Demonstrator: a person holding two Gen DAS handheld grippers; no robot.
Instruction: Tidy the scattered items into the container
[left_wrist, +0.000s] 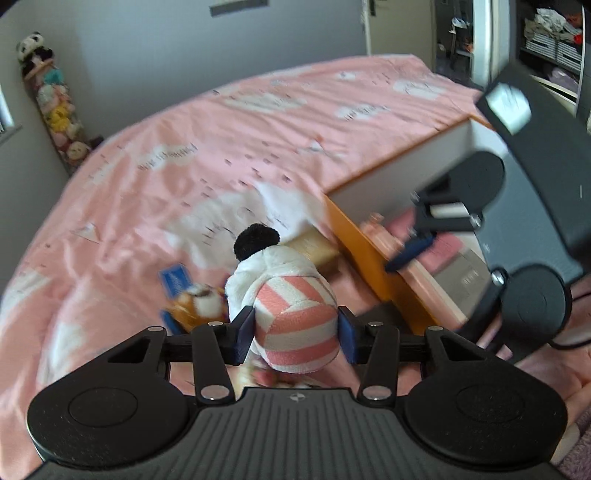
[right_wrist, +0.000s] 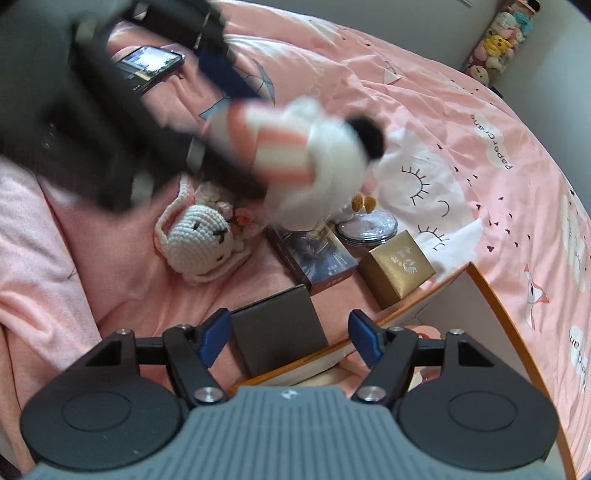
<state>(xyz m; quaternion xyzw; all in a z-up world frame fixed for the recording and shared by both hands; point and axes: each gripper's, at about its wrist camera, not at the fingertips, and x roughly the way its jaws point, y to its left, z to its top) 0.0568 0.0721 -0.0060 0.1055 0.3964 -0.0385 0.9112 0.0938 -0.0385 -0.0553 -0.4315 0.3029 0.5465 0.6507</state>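
left hand-held gripper (left_wrist: 295, 328) clamped on striped plush toy (left_wrist: 295, 328), held above bed (left_wrist: 147, 155). right hand-held gripper (right_wrist: 288, 341) wide, nothing betw fingers, over orange-rimmed box (right_wrist: 476, 275) edge

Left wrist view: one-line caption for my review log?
Left gripper clamps a pink-striped plush toy above the pink bedspread, beside the orange-rimmed container.

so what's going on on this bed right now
A person is tidying toys and boxes into an orange-edged container on the pink bed. The left gripper is shut on a pink-striped plush, held above the bedding. The right gripper is open and holds nothing, near the container's rim. A crochet bunny, a gold box and a dark box lie outside it.
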